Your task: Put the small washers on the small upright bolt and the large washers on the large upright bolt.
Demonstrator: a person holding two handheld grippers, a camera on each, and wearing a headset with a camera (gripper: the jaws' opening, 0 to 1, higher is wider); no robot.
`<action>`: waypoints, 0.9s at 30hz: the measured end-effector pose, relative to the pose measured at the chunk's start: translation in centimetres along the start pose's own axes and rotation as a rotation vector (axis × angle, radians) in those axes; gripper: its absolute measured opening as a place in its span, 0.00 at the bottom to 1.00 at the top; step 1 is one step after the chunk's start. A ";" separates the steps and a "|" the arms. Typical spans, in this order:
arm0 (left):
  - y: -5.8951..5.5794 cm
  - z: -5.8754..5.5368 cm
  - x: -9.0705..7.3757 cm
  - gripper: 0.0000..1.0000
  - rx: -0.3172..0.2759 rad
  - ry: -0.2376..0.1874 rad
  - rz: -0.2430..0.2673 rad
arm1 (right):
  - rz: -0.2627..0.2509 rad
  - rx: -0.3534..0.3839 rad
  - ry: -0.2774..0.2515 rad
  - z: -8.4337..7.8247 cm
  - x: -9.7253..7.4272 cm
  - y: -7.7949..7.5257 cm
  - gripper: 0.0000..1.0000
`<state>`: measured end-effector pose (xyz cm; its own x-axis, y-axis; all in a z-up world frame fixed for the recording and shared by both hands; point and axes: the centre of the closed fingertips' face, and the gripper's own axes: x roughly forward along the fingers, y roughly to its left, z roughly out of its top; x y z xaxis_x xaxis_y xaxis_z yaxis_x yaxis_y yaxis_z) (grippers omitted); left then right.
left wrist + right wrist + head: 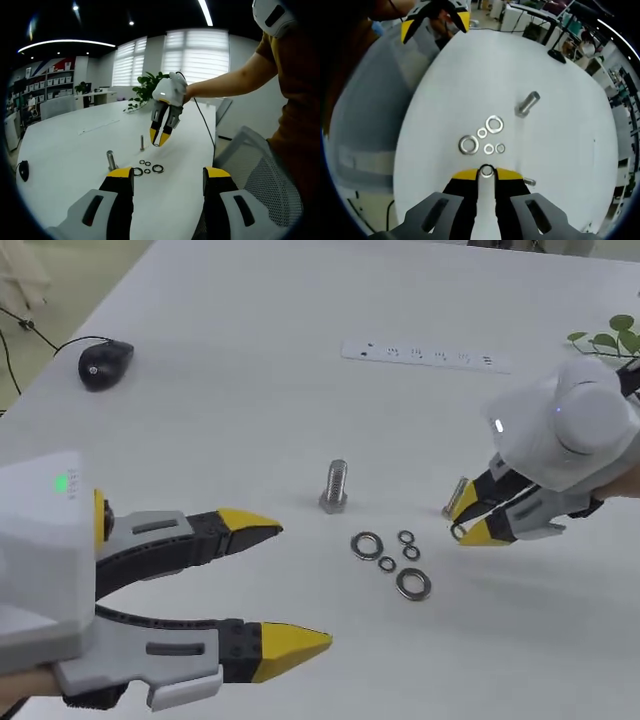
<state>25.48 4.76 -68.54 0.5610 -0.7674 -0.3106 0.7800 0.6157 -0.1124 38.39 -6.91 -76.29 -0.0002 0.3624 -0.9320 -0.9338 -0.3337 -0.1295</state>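
My right tongs (473, 519) were clenched on one small washer (486, 171). The ring sat pinched between the yellow tips, in plain sight in the right gripper view. The small bolt (455, 496) stood upright just beside those tips, on the side toward the counter's far edge, and I couldn't tell whether tip and bolt were touching. In the left gripper view those tongs appeared to hang a little above the counter (250, 420), tips pointing down.

The left tongs (278, 582) were released, jaws wide apart with nothing between them. They were low over the near edge, toward the left corner, and well apart from the work.

The large bolt (334, 487) stood upright around the middle of the counter, with no washer on it. Five loose washers lay flat in a cluster just toward the near edge from it, between the two bolts. There were two large washers (367, 545) and three small washers (406, 537). One large washer lay closest to the large bolt and the other closest to the near edge, with the small ones bunched between them.

A black mouse (103, 363) rested by the counter's left edge. A white power strip (425, 354) lay toward the far edge, and a green plant (610, 337) showed at the right edge.
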 end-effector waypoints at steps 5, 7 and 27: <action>-0.1 0.1 0.0 0.54 0.007 0.006 -0.010 | -0.032 0.037 0.000 -0.7 -0.7 -1.1 0.11; 0.0 0.1 0.0 0.54 0.010 0.008 -0.010 | -0.045 0.050 -0.001 -0.9 -1.0 -1.5 0.11; 0.1 0.1 0.1 0.54 0.004 0.015 -0.028 | -0.094 0.105 0.004 -1.2 -1.9 -5.2 0.11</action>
<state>25.61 4.74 -68.47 0.5349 -0.7815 -0.3211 0.7963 0.5934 -0.1175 43.69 -6.91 -74.30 0.0903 0.3847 -0.9186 -0.9618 -0.2057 -0.1807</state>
